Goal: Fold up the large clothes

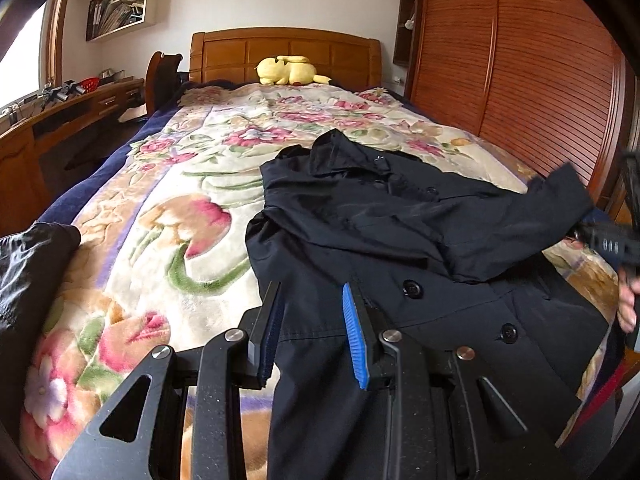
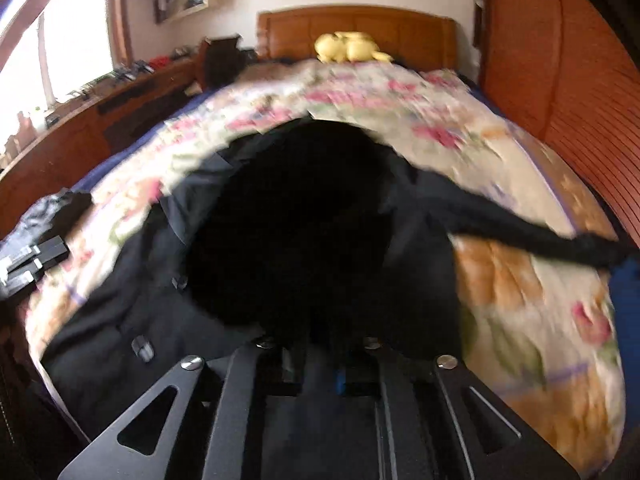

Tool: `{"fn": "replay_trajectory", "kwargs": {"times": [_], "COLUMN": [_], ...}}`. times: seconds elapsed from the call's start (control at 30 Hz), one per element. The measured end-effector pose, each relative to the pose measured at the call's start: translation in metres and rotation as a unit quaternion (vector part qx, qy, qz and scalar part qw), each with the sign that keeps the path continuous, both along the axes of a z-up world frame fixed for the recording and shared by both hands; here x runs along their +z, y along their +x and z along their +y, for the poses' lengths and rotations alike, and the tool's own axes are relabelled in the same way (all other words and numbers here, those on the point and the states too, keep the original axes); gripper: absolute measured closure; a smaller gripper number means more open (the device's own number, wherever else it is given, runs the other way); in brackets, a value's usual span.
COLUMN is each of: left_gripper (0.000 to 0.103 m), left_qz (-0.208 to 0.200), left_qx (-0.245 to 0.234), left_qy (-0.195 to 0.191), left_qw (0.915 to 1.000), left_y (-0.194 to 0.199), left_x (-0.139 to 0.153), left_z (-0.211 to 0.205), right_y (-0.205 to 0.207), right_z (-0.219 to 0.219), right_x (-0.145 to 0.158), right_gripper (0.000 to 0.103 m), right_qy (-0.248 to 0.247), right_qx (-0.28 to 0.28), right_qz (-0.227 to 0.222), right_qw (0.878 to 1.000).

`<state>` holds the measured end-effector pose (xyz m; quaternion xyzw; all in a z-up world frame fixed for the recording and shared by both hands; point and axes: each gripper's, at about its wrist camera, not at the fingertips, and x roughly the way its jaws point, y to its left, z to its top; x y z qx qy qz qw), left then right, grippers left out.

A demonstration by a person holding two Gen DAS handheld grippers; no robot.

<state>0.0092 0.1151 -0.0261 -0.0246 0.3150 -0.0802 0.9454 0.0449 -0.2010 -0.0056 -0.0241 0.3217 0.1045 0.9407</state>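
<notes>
Two claws are at work over one dark coat, and the fold looks barely begun. On the near side, the left gripper (image 1: 314, 320) stands with its jaws spread a little, the blue pad (image 1: 356, 336) and its partner either side of the coat's (image 1: 360, 216) left front edge near the hem; the cloth lies between them, but the pads do not seem to press on it. From the right wrist view, the right gripper (image 2: 320, 364) has its jaws nearly together, yet dark fabric bulges right over the fingertips and the picture is smeared, so whether it pinches the cloth cannot be told. In the left wrist view that same claw shows at the far right edge beside the sleeve (image 1: 560, 200), which is lifted and swung partly across the chest. Outward from there, the coat lies front up on the floral blanket (image 1: 180, 184) in the lower right part of the bed, collar toward the headboard (image 1: 284, 54), buttons showing. As a judgement: one sleeve is on its way in, while the other sleeve, the side panels and the lengthwise fold are all left. A second dark garment (image 1: 28, 264) waits at the bed's left edge, unfolded.
</notes>
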Motion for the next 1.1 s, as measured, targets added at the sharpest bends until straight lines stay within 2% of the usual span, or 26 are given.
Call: {"fn": "replay_trajectory", "kwargs": {"times": [0.03,0.1,0.2,0.33,0.47,0.63,0.8,0.87,0.93,1.03,1.1], "left_gripper": [0.072,0.072,0.072,0.072,0.072,0.072,0.072,0.072,0.072,0.072,0.072], "left_qz": [-0.002,-0.002,-0.002,-0.005,-0.015,-0.021,-0.026,-0.026,-0.025,-0.029,-0.036], "left_qx": [-0.001,0.0,0.002,-0.002,-0.009,-0.028,-0.054,-0.063,-0.074,-0.087,-0.087], "left_qy": [0.002,0.004,0.002,-0.004,-0.001,-0.006,-0.011,-0.012,-0.016,-0.025,-0.026], "left_qw": [1.0,1.0,1.0,1.0,0.9998,0.9994,0.9981,0.9976,0.9969,0.9955,0.9952], "left_y": [-0.001,-0.002,-0.003,-0.007,-0.011,-0.009,-0.006,-0.003,0.0,0.004,0.006], "left_x": [0.002,0.005,0.009,0.018,0.025,0.031,0.035,0.035,0.037,0.041,0.045], "left_z": [-0.001,-0.001,-0.002,-0.007,-0.017,-0.032,-0.05,-0.056,-0.063,-0.076,-0.083], "right_y": [-0.007,-0.017,-0.03,-0.043,-0.036,-0.013,0.013,0.021,0.029,0.033,0.032], "right_z": [-0.005,-0.013,-0.022,-0.024,-0.018,-0.029,-0.036,-0.038,-0.038,-0.034,-0.032], "right_x": [-0.005,-0.013,-0.014,0.0,0.008,0.0,-0.021,-0.032,-0.043,-0.054,-0.054], "right_gripper": [0.084,0.067,0.055,0.054,0.054,0.054,0.055,0.06,0.06,0.07,0.097], "right_qy": [-0.002,-0.001,-0.004,-0.013,-0.033,-0.019,0.007,0.02,0.027,0.017,0.012], "right_qx": [-0.006,-0.007,-0.018,-0.031,-0.041,-0.069,-0.074,-0.07,-0.06,-0.047,-0.037], "right_qz": [0.003,0.014,0.021,0.003,-0.006,0.022,0.059,0.078,0.101,0.118,0.117], "right_qw": [1.0,1.0,1.0,0.999,0.999,0.997,0.996,0.994,0.993,0.992,0.992]}}
